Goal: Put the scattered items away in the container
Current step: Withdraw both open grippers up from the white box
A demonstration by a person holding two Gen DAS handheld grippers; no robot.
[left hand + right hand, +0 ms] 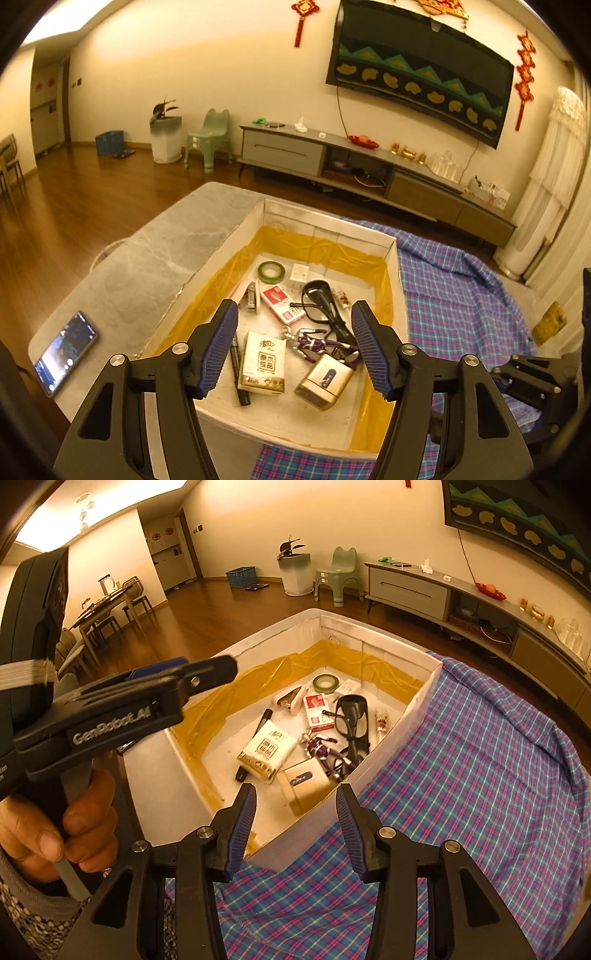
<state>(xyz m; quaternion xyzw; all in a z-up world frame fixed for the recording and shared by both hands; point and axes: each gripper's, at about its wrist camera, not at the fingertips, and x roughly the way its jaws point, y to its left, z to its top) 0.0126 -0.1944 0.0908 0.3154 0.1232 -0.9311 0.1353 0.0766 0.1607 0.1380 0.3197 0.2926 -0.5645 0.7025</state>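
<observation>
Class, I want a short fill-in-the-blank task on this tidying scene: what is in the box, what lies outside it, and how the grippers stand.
1. The tape roll lying in the box is ____ in colour.
2. The phone lies ____ the box.
3. Both the left gripper and the right gripper are ____ and hold nothing.
4. Right of the box lies a ____ cloth.

Missing words: green; outside; open; plaid

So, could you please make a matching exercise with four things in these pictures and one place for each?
Things:
1. tape roll
2. phone
3. tissue pack
4. checked cloth

Places:
A. on the grey table, outside the box
B. far end of the box
C. right of the box
D. near end of the box, beside the marker

Pairs: 1-B, 2-A, 3-D, 4-C
</observation>
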